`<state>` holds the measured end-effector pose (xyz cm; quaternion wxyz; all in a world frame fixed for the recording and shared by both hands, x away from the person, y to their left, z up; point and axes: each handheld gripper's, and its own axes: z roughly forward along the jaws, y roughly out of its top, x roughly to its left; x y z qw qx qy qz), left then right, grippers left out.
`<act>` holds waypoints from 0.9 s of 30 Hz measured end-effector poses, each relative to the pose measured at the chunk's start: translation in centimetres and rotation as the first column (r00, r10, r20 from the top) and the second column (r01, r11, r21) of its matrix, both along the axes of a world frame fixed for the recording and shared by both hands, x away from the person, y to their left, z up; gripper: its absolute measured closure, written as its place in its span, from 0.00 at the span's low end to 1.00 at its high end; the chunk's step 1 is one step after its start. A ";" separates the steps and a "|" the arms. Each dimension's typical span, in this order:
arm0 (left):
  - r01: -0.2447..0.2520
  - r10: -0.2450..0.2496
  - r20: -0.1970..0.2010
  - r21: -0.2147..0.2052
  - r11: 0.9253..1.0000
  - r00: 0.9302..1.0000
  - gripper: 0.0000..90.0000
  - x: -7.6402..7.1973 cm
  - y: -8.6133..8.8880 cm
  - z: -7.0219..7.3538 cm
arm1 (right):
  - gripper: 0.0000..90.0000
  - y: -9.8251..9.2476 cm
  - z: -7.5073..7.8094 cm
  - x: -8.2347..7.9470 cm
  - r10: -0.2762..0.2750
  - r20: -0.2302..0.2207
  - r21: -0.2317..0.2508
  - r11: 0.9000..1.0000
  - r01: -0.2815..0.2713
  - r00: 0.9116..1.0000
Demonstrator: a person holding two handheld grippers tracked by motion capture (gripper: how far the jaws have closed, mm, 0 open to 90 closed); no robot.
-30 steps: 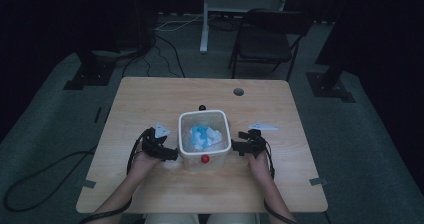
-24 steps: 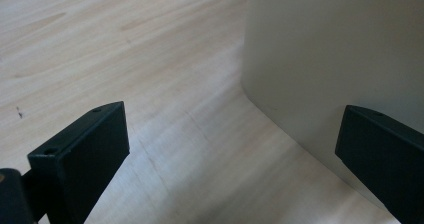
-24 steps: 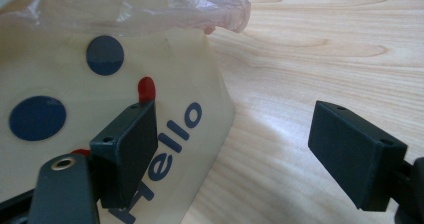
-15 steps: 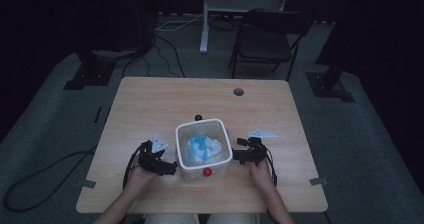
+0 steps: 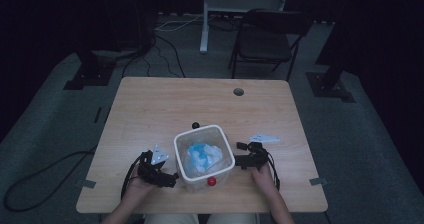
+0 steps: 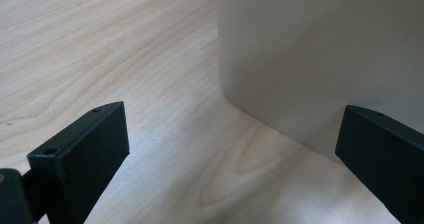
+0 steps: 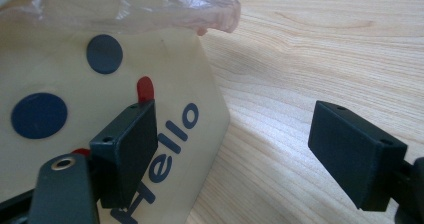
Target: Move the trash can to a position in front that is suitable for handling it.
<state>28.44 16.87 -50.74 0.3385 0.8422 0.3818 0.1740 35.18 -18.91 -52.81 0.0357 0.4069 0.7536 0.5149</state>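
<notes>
High view | bin (image 5: 204, 134) between left tool (image 5: 172, 177), right tool (image 5: 238, 154)

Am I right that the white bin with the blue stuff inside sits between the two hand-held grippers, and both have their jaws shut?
Not quite. The white bin does sit between the left hand-held gripper and the right hand-held gripper, but both have their jaws open, spread wide apart. The left and right gripper views show this.
</notes>
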 end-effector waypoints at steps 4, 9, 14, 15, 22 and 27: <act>0.023 -0.023 -0.019 -0.011 1.000 1.000 0.01 -1.1 -0.2 0.1 | 0.22 0.1 0.2 -0.2 0.016 0.009 -0.022 1.000 -0.016 1.000; 0.065 -0.065 -0.041 -0.018 0.998 0.997 0.01 -1.9 -0.4 0.2 | 0.24 0.2 0.6 -0.1 0.050 0.001 -0.042 0.998 -0.050 0.999; 0.059 -0.064 -0.056 -0.082 0.995 0.996 0.01 -1.8 0.2 -0.2 | 0.19 -0.1 0.2 0.1 0.052 0.007 -0.032 0.998 -0.052 0.999; 0.053 -0.058 -0.057 -0.084 0.995 0.997 0.01 -1.8 0.4 -0.3 | 0.19 -0.1 0.1 0.1 0.052 0.011 -0.039 0.998 -0.052 0.999; 0.038 -0.048 -0.094 -0.109 0.993 0.994 0.01 -1.7 2.1 -1.0 | 0.19 -1.2 -0.3 -0.5 0.044 -0.004 -0.053 0.998 -0.044 0.999; 0.016 -0.030 -0.113 -0.130 0.991 0.993 0.01 -2.0 4.0 -1.8 | 0.18 -2.0 -0.2 -1.2 0.030 -0.029 -0.086 0.996 -0.033 0.999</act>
